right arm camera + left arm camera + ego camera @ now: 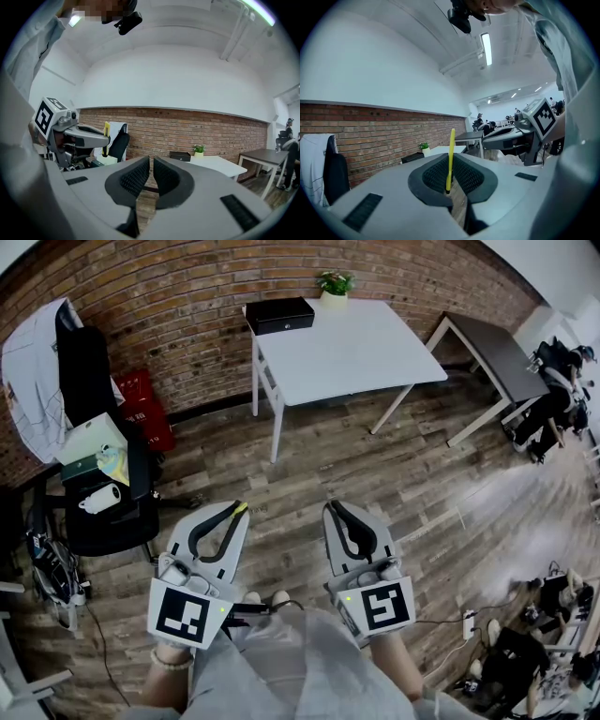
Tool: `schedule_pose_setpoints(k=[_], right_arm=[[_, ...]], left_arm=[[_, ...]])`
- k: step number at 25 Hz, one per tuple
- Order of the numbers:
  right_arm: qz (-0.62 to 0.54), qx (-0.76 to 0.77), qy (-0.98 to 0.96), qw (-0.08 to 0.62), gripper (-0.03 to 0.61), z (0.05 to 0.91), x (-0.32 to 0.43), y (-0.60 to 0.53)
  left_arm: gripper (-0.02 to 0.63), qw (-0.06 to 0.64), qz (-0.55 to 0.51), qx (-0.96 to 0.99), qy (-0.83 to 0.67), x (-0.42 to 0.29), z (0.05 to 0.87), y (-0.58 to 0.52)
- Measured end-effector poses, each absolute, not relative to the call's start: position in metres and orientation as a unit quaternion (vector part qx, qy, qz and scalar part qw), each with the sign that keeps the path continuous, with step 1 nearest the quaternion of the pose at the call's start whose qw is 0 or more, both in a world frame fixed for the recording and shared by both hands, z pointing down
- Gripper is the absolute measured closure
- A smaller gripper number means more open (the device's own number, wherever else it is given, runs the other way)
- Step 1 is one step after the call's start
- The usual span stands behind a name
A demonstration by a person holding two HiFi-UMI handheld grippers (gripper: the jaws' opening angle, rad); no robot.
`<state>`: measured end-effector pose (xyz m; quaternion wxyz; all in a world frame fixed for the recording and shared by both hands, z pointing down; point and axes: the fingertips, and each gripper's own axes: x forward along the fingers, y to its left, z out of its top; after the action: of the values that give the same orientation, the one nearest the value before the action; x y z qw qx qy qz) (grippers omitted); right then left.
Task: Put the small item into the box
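My left gripper [238, 513] is shut on a thin yellow stick [241, 509], which stands up between its ribbed pads [433, 176] in the left gripper view, where the yellow stick [451, 145] points toward the ceiling. My right gripper [334, 509] hangs beside it, shut with nothing between its pads [136, 176]. Both are held low over the wooden floor, well short of the table. A black box [278, 315] with its lid down sits on the far left corner of the white table [366, 352]. The black box [180, 156] also shows in the right gripper view.
A small potted plant [335, 283] stands beside the box. A black chair [89, 381] with a white garment, stacked boxes [92, 451] and a red crate [142, 404] are on the left. A dark table [492, 352] and seated people [558, 390] are on the right.
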<state>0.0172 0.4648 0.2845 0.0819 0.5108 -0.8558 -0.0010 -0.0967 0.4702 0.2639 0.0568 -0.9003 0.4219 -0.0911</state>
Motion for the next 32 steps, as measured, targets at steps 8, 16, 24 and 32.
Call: schedule_pose_setpoints(k=[8, 16, 24, 32], right_arm=[[-0.001, 0.503, -0.861, 0.076, 0.522, 0.284, 0.032, 0.465], [-0.004, 0.498, -0.865, 0.060, 0.522, 0.281, 0.054, 0.468], [-0.003, 0.491, -0.868, 0.065, 0.522, 0.289, 0.079, 0.484], [0.000, 0.493, -0.867, 0.066, 0.522, 0.292, 0.089, 0.486]], left_arm=[[0.574, 0.056, -0.093, -0.894, 0.435, -0.085, 0.262, 0.474], [0.574, 0.058, -0.095, -0.887, 0.447, -0.064, 0.258, 0.480], [0.574, 0.057, -0.091, -0.883, 0.457, -0.039, 0.263, 0.496], [0.574, 0.060, -0.092, -0.882, 0.458, -0.030, 0.263, 0.498]])
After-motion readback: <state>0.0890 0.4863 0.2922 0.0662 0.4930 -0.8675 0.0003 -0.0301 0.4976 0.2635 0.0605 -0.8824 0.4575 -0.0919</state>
